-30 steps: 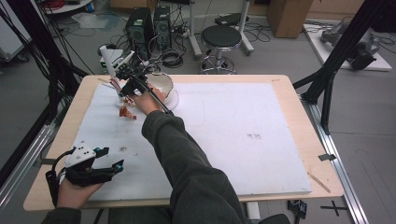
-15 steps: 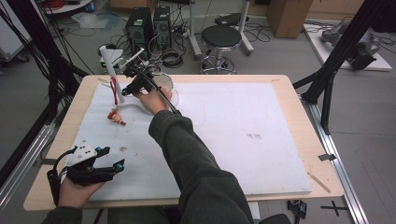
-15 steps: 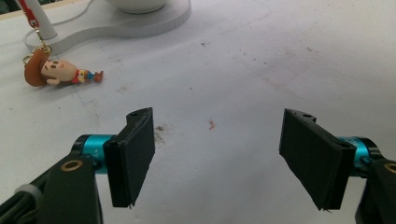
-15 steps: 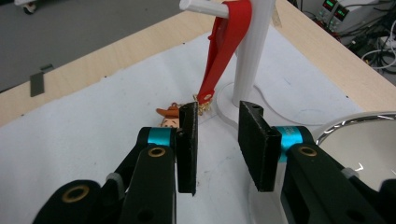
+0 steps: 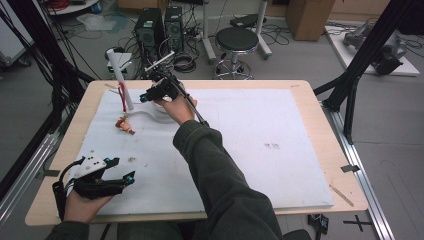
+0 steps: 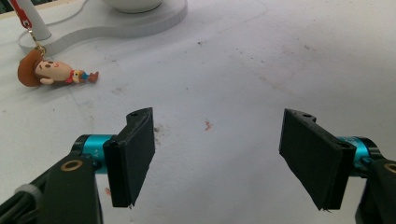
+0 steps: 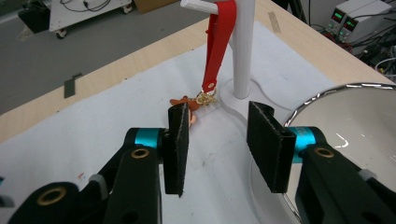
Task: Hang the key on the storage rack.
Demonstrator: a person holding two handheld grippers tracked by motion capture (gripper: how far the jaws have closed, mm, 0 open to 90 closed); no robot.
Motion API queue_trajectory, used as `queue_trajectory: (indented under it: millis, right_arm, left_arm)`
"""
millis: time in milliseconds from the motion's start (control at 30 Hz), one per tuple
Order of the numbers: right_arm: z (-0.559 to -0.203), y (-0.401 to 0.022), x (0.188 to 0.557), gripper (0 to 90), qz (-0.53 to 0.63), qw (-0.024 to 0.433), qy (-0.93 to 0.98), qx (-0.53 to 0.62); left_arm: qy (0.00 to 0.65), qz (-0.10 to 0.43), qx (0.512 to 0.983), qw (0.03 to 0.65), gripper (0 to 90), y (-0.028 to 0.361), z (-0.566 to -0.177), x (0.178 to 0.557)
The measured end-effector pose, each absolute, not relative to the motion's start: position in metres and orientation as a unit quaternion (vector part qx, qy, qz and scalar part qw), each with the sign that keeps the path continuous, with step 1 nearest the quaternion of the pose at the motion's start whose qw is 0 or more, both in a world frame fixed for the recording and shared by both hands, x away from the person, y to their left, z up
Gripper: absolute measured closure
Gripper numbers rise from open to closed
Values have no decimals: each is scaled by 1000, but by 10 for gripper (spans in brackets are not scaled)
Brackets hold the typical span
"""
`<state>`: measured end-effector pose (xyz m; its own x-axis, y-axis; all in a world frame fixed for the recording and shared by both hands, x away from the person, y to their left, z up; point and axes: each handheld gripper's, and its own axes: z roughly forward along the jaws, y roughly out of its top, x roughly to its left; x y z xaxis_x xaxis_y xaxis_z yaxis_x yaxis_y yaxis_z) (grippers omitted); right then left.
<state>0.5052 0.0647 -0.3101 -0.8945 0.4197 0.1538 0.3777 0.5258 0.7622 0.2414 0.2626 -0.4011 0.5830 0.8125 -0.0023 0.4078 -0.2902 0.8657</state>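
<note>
A white post stand (image 5: pixel 121 80) rises at the far left of the white mat. A red strap (image 7: pixel 217 46) hangs from its peg, and a gold clasp (image 7: pixel 205 98) links the strap to a small toy figure (image 5: pixel 125 124) lying on the mat. My right gripper (image 5: pixel 144 97) hovers just right of the post. Its jaws have just been opening and stand open with nothing between them (image 7: pixel 218 126). My left gripper (image 5: pixel 122 169) rests at the near left edge, open and empty (image 6: pixel 219 140). The toy (image 6: pixel 46 72) lies well ahead of it.
A bowl with a shiny rim (image 7: pixel 322 91) sits on the stand's white base (image 6: pixel 116 28), under my right hand. The wooden table edge (image 5: pixel 55 150) runs along the left. Off the far edge stand a stool (image 5: pixel 240 40) and computer cases.
My right gripper let go of the red strap, opened, and drew back to the right of the post. The strap now hangs from the peg, and the toy slid slightly left. The left gripper stayed still.
</note>
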Motion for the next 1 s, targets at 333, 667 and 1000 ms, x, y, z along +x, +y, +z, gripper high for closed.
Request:
queue_trajectory:
  millis: [333,667,1000]
  right_arm:
    - [-302,39,496,547,455,25,860,230]
    - [-302,9,489,483,477,21,845,241]
    - [-298,-8,484,417,486,13,839,243]
  left_arm:
    - [397,227,770,445,272,263,-401,240]
    - [397,228,770,444,272,264,-401,240]
    - [399,228,770,442,271,265,-402,239]
